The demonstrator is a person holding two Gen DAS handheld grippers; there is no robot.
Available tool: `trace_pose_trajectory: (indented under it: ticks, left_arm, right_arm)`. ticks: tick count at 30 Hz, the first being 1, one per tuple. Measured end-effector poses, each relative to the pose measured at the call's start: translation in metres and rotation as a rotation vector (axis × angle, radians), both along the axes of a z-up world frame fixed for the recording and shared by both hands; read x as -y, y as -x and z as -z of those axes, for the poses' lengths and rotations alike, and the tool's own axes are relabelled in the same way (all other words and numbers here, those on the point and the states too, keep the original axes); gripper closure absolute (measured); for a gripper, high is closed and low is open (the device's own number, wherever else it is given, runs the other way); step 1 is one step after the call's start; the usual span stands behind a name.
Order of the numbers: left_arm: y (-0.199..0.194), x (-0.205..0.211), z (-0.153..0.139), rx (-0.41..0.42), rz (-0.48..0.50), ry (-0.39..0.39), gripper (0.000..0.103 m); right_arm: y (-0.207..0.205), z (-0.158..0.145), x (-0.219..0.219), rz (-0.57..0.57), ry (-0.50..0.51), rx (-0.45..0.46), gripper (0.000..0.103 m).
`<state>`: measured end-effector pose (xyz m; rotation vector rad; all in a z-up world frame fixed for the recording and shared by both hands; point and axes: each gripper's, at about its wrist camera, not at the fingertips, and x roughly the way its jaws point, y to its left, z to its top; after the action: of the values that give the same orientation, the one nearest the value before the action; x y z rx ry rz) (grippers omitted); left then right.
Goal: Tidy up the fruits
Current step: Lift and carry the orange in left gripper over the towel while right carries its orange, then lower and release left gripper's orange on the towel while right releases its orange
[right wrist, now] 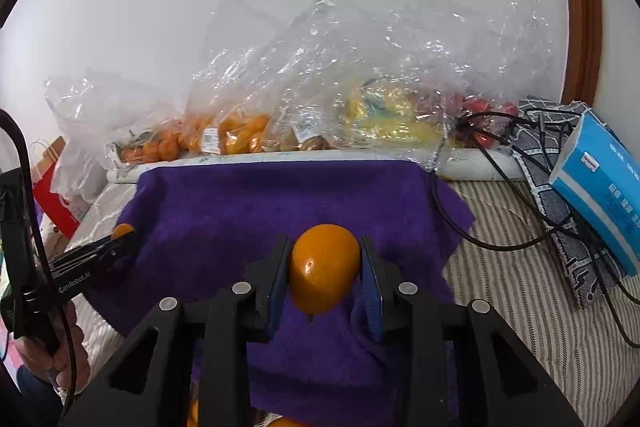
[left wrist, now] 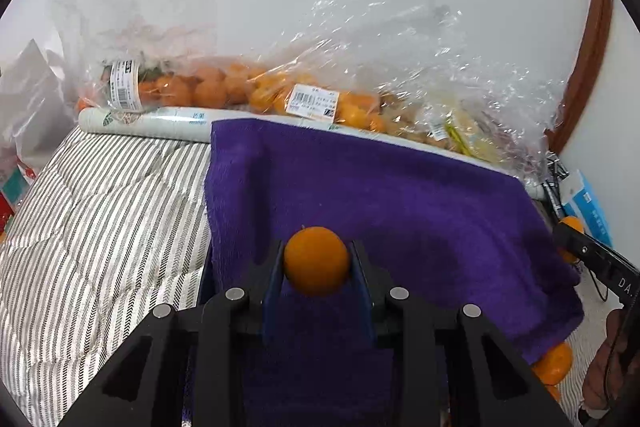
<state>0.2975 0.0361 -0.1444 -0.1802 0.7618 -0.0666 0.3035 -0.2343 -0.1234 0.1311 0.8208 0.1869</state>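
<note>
My left gripper (left wrist: 317, 259) is shut on a small round orange (left wrist: 316, 261) above a purple towel (left wrist: 400, 195). The right gripper (right wrist: 325, 267) is shut on a larger oval orange (right wrist: 324, 267) over the same purple towel (right wrist: 280, 203). Each gripper shows at the edge of the other's view, the right gripper (left wrist: 576, 239) and the left gripper (right wrist: 120, 237), each with its orange. Clear plastic bags of oranges (left wrist: 208, 87) lie behind the towel against the wall. Two loose oranges (left wrist: 554, 363) peek from under the towel's near right corner.
A striped quilt (left wrist: 92, 227) covers the bed. A rolled white tube (left wrist: 160, 121) lies along the bags. Bags of yellow and red fruit (right wrist: 384, 115), black cables (right wrist: 500, 155) and a blue tissue pack (right wrist: 596, 183) lie on the right. A hand (right wrist: 60, 355) holds the left gripper.
</note>
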Motion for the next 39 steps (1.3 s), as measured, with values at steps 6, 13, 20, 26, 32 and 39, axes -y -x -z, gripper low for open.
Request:
trace_pose_trajectory:
  ticks: [6, 13, 20, 26, 32, 39]
  left_arm:
    - [-0.001, 0.0, 0.003, 0.004, -0.004, 0.002, 0.072]
    - [-0.001, 0.003, 0.005, -0.002, 0.009, -0.004, 0.072]
    - [0.002, 0.002, 0.005, 0.016, 0.011, 0.0, 0.072]
    - [0.003, 0.006, 0.005, 0.019, 0.03, -0.009, 0.072]
    - [0.002, 0.006, 0.005, 0.012, 0.033, -0.013, 0.072]
    - [0.004, 0.006, 0.004, 0.011, 0.028, -0.009, 0.06]
  right_arm:
    - [-0.006, 0.014, 0.003, 0.006, -0.015, -0.044, 0.069]
    - [-0.005, 0.021, -0.007, -0.008, -0.001, -0.058, 0.069]
    - [-0.003, 0.026, -0.011, -0.01, 0.021, -0.063, 0.069]
    - [-0.001, 0.027, -0.016, -0.017, 0.041, -0.062, 0.069]
    - [-0.002, 0.031, -0.02, -0.026, 0.054, -0.071, 0.069]
    - [-0.002, 0.031, -0.02, -0.019, 0.056, -0.072, 0.069]
